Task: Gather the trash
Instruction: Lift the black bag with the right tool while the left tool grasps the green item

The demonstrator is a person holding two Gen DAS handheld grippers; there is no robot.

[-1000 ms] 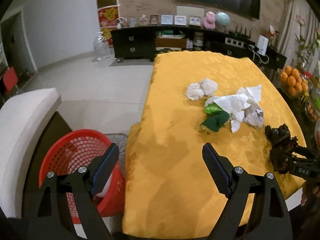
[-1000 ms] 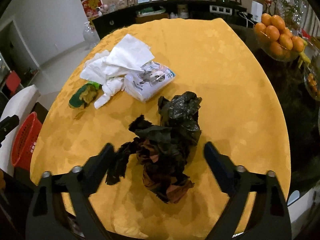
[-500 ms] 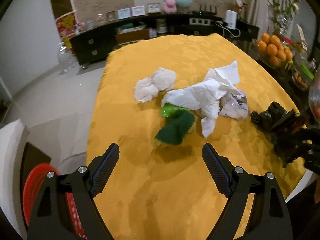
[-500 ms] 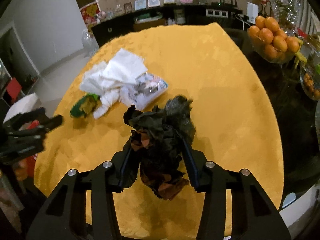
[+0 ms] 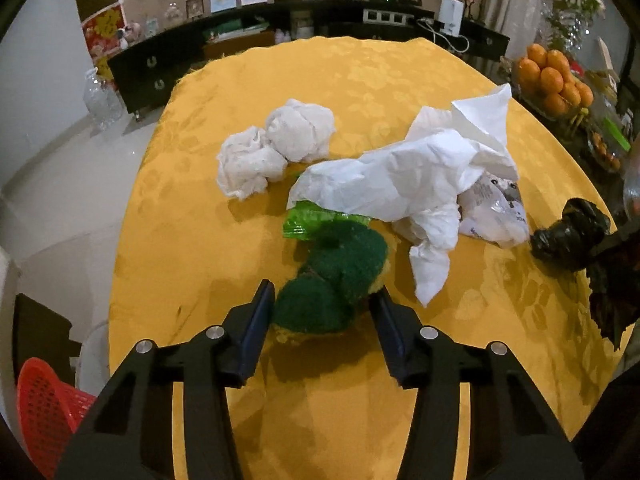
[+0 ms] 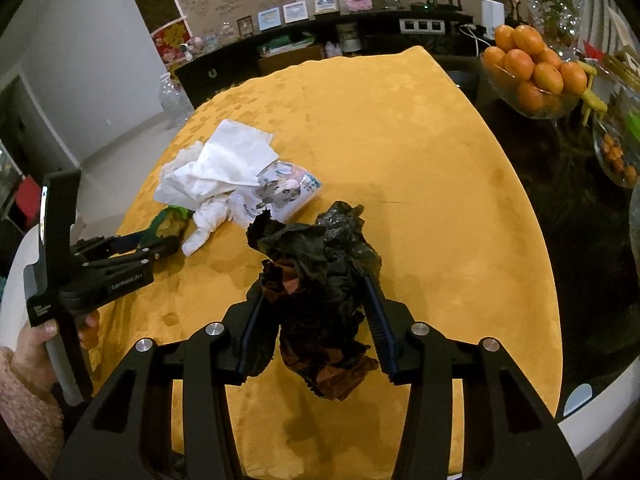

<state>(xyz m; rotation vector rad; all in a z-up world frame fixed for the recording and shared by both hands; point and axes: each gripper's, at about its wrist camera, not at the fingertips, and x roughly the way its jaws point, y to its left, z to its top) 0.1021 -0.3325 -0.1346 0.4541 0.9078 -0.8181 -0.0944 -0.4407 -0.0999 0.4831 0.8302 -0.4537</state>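
Observation:
A green scouring sponge (image 5: pixel 332 280) lies on the yellow tablecloth (image 5: pixel 360 76). My left gripper (image 5: pixel 322 300) is closing around its near end, and both pads touch it. The sponge (image 6: pixel 168 220) and left gripper (image 6: pixel 168 242) also show in the right wrist view. My right gripper (image 6: pixel 316 292) is shut on a crumpled black bag (image 6: pixel 320 276), held just above the cloth. Beyond the sponge lie a green wrapper (image 5: pixel 304 220), white tissue sheets (image 5: pixel 400 180), a printed packet (image 5: pixel 492 216) and two tissue balls (image 5: pixel 276 148).
A red mesh basket (image 5: pixel 44 404) stands on the floor at the lower left, below the table's edge. A bowl of oranges (image 6: pixel 528 76) and other dishes sit on the dark surface to the right. A hand (image 6: pixel 32 348) holds the left gripper's handle.
My left gripper moved forward and down from beside the basket to the sponge, and its jaws narrowed onto it. The right gripper closed on the black bag and lifted it slightly.

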